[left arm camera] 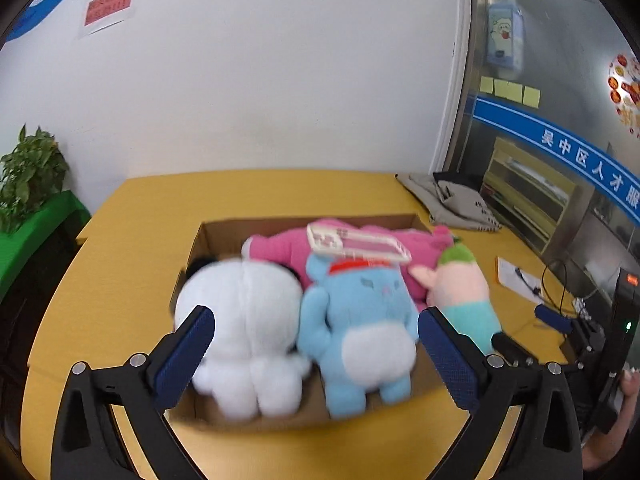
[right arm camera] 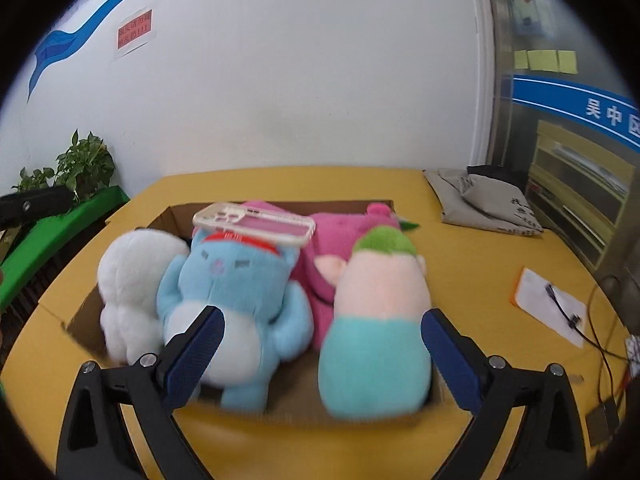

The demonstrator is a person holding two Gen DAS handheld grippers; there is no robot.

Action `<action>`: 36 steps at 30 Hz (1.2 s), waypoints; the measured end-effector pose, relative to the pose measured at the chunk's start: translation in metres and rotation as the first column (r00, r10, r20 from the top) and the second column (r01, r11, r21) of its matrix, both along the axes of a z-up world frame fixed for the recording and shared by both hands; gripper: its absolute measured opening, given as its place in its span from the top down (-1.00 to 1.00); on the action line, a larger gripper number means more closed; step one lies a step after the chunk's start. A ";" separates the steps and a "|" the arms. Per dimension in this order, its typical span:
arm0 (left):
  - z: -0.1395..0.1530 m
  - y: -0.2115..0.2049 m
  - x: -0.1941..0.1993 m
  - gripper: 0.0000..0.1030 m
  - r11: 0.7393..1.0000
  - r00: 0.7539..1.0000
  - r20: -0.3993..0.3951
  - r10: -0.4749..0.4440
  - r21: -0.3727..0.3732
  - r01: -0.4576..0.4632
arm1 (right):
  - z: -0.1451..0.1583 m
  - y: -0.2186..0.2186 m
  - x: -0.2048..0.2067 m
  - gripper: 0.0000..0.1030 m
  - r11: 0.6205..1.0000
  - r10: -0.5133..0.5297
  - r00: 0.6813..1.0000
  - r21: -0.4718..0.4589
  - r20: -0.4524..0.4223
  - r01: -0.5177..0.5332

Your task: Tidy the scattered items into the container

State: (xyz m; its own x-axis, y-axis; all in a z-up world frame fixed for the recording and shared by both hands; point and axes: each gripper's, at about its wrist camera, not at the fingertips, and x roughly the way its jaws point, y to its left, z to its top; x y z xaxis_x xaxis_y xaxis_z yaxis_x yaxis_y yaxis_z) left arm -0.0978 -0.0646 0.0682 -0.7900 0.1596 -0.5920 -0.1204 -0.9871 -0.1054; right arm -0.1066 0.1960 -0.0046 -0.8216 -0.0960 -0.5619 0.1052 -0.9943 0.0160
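Observation:
An open cardboard box [left arm camera: 218, 236] [right arm camera: 170, 218] sits on the yellow table [left arm camera: 152, 208] [right arm camera: 480, 256]. Packed inside are a white plush [left arm camera: 244, 320] [right arm camera: 132, 280], a blue plush [left arm camera: 356, 304] [right arm camera: 236, 292], a pink plush [left arm camera: 280, 248] [right arm camera: 340, 224], and a pink-and-teal plush with green hair [left arm camera: 464, 284] [right arm camera: 380, 304]. A pink phone case [left arm camera: 360, 244] [right arm camera: 256, 222] lies on top of the blue plush's head. My left gripper [left arm camera: 316, 320] hovers open over the white and blue plushes. My right gripper [right arm camera: 323, 316] is open around the teal plush's lower half, its pads apart from it.
A grey cloth bag [left arm camera: 452, 200] [right arm camera: 480, 200] lies at the table's far right corner. A paper sheet with a black cable [left arm camera: 516, 276] [right arm camera: 548, 304] is on the right. A potted plant [left arm camera: 28, 176] [right arm camera: 80, 168] stands on a green surface to the left.

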 end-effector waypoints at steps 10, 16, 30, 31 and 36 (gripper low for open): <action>-0.036 0.008 0.078 -0.99 0.997 0.997 0.032 0.068 0.033 -0.069 | 0.005 -0.001 0.078 -0.92 0.998 -0.002 0.999 0.066 -0.038 0.004; -0.035 0.010 0.092 -0.99 0.997 0.997 0.021 0.078 0.013 -0.078 | 0.005 -0.002 0.095 -0.92 0.998 -0.003 0.999 0.066 -0.049 0.006; -0.039 0.015 0.106 -0.99 0.996 0.996 0.009 0.083 0.012 -0.084 | 0.000 -0.004 0.109 -0.92 0.997 -0.008 0.999 0.076 -0.040 0.011; -0.039 0.015 0.106 -0.99 0.996 0.997 0.008 0.083 0.011 -0.083 | -0.001 -0.005 0.109 -0.92 0.997 -0.007 0.999 0.078 -0.039 0.010; -0.039 0.015 0.106 -0.99 0.997 0.997 0.008 0.081 0.012 -0.081 | -0.003 -0.006 0.109 -0.92 0.997 -0.009 0.999 0.073 -0.032 0.011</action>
State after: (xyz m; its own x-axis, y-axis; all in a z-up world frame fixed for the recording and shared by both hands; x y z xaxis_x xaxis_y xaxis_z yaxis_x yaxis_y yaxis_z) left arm 0.0082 -0.0493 0.0292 -0.7959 0.1029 -0.5966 -0.0395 -0.9922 -0.1184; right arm 0.0026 0.1902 -0.0079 -0.8396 -0.0474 -0.5411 0.0947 -0.9937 -0.0598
